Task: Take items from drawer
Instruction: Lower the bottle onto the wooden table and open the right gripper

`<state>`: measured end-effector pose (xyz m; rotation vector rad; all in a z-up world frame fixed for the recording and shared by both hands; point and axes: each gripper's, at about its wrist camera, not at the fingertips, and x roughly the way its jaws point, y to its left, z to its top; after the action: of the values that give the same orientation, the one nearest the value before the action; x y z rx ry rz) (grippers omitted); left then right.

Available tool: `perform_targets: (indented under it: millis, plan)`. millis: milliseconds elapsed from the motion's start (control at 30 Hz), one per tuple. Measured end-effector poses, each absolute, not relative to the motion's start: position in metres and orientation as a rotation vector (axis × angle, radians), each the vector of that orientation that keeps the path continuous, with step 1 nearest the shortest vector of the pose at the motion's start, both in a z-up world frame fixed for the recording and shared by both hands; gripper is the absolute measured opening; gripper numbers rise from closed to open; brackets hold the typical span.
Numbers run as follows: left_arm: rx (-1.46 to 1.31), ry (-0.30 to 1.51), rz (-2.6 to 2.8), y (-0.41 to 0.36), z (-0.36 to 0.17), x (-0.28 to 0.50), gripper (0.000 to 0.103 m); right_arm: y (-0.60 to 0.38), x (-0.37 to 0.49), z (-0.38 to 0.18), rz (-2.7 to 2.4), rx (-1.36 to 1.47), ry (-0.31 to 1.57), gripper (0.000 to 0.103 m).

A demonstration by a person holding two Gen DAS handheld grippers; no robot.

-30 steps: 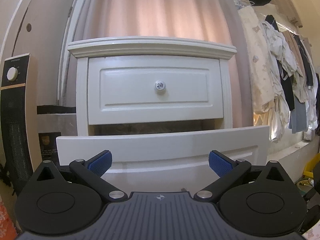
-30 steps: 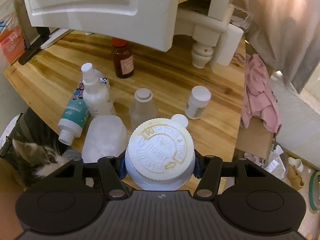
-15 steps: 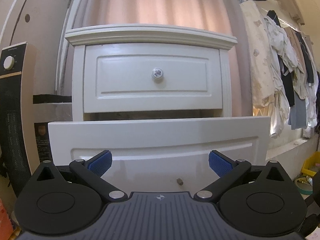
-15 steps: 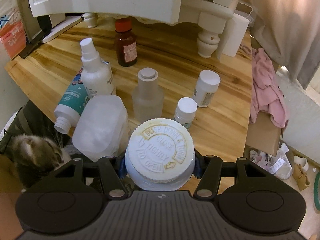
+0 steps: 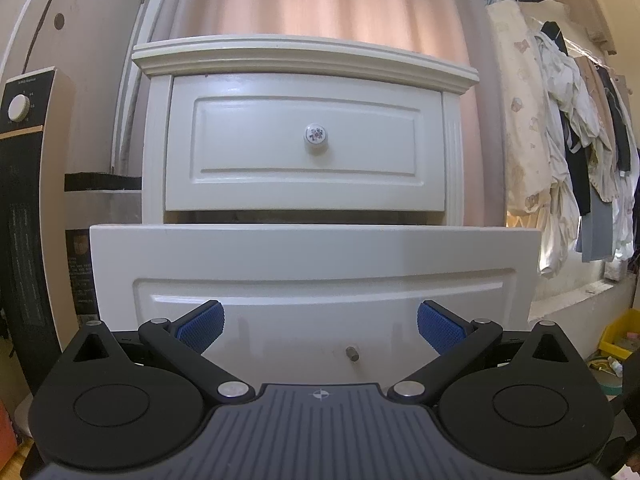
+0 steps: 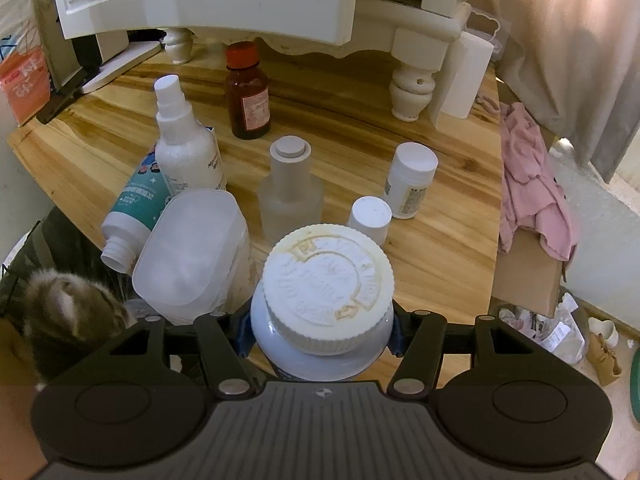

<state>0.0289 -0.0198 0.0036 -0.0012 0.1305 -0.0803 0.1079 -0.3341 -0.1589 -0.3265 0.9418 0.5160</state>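
Observation:
My right gripper [image 6: 318, 336] is shut on a large pale bottle with a white push-down cap [image 6: 328, 280], its pads pressing the bottle's sides. It hangs low over the near part of the wooden table [image 6: 440, 248], and the bottle's base is hidden. My left gripper [image 5: 320, 320] stands open with nothing between its blue pads. It faces the pulled-out lower drawer front [image 5: 312, 256], with the drawer's small peg knob [image 5: 352, 354] just below the gap. Above it, the upper drawer [image 5: 304, 168] is closed.
Several containers stand on the table: a brown bottle [image 6: 246, 96], a spray bottle [image 6: 184, 140], a frosted bottle [image 6: 290, 192], two white pill bottles [image 6: 410, 180], a translucent tub [image 6: 192, 252] and a fallen teal bottle [image 6: 136, 208]. A cat [image 6: 68, 312] sits at the table's left edge. Pink cloth [image 6: 532, 188] lies on the right.
My right gripper has sunk toward the table with the bottle, whose cap now sits tilted in the jaws. The left view shows more of the lower drawer front and its peg.

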Motion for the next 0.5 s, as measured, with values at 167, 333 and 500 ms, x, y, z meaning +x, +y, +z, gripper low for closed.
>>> perform_targets:
  millis: [167, 333, 500]
  plan:
    - [-0.001, 0.132, -0.084, -0.0192, 0.0034, 0.0287, 0.103, -0.3335, 0.1086, -0.1591, 0.513, -0.327, 0.935, 0.06]
    - [0.0, 0.133, -0.082, -0.0186, 0.0036, 0.0288, 0.103, -0.3359, 0.1137, -0.1595, 0.51, -0.301, 0.927, 0.059]
    - [-0.002, 0.14, -0.083, -0.0193, 0.0021, 0.0286, 0.103, -0.3348, 0.1145, -0.1584, 0.51, -0.297, 0.927, 0.059]
